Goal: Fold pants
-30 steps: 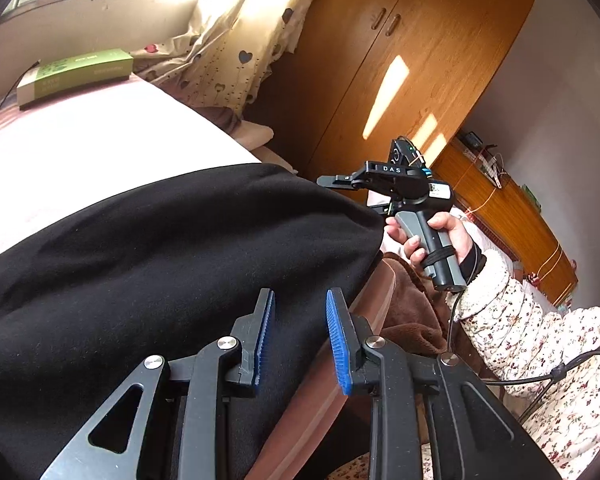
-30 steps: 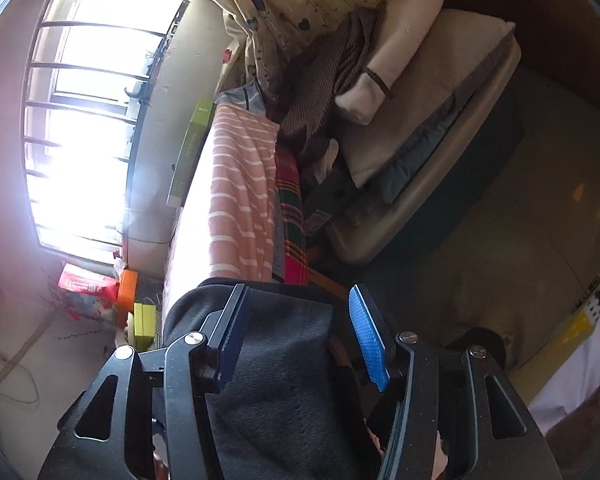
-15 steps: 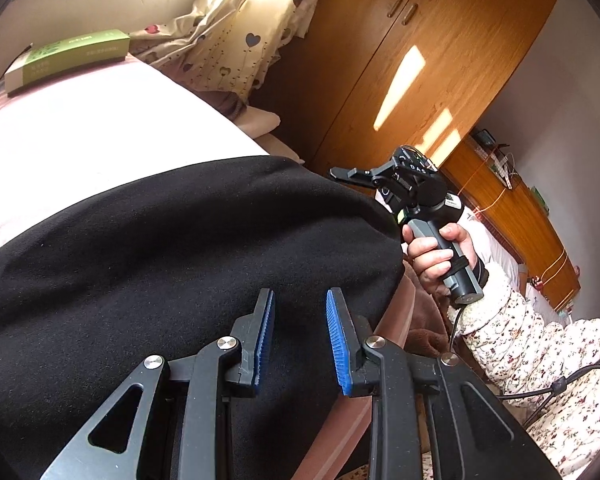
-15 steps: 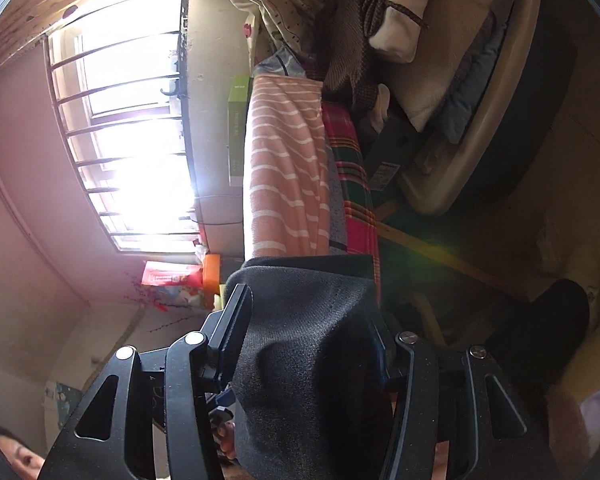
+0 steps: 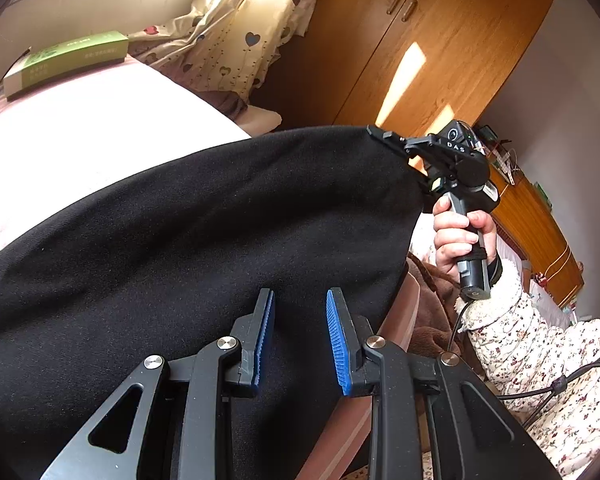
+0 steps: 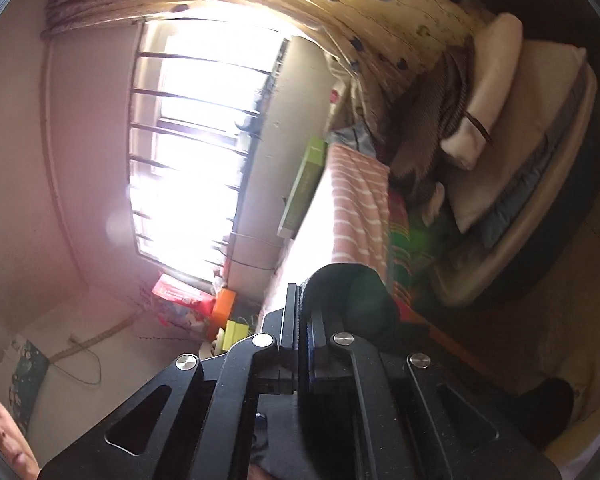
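Observation:
The black pants [image 5: 188, 240] lie spread over the bed and fill the lower left of the left wrist view. My left gripper [image 5: 300, 336] is open just above the pants near their right edge, with nothing between its blue pads. My right gripper [image 5: 384, 138] is shut on a corner of the pants and holds it lifted at the right. In the right wrist view the right gripper [image 6: 302, 320] has its jaws closed on a bunched fold of the black pants [image 6: 352, 300].
A pink striped bedsheet [image 5: 80, 128] covers the bed, with a green box [image 5: 64, 64] at its far edge below the window. A wooden wardrobe [image 5: 400, 40] stands behind. Pillows and bedding [image 6: 500, 140] are piled at the bed's end. A heart-print curtain [image 5: 228, 32] hangs by the window.
My right gripper went from open around the pants edge to shut on it and has lifted the corner up. My left gripper stayed open over the pants.

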Motion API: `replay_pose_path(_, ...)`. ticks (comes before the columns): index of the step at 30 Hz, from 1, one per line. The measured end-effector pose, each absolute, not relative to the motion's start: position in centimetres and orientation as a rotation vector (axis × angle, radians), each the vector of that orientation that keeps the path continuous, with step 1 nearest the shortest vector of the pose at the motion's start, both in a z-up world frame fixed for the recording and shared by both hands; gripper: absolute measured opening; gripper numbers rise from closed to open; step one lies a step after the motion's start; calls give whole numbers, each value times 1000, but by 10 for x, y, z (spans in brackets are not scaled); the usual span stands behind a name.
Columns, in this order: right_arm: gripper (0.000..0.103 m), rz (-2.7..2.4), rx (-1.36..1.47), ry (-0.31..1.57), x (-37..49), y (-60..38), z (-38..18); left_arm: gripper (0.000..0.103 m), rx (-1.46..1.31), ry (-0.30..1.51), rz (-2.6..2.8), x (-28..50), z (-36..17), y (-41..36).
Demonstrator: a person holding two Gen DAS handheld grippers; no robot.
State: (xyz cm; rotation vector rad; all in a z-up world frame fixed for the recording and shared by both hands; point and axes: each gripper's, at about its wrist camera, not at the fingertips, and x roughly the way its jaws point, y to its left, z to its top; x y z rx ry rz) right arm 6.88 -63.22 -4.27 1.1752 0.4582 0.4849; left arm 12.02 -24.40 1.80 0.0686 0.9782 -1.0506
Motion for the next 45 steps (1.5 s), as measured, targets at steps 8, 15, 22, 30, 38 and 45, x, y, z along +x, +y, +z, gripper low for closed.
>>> replay_pose_path(8,3,188,955,761,93,-612,-76,55,56,981,-1052,120,17,-243)
replay_pose_path(15,5,-18,682,809,97,-602,-54,55,57,974,-1044,120,19,-238)
replay_pose_path(22,6,211,873,707,76,-590,-47,55,61,971,-1036,117,18,-236)
replay_pose_path(30,6,14,799,913,63,-564,-85,55,67,963,-993,118,19,-224)
replay_pose_path(38,6,-47,418,648,42,-504,26,56,18,925,-911,111,25,-182)
replay_pose_path(45,6,64,225,779,49,-411,10,56,-68,925,-774,101,15,-103)
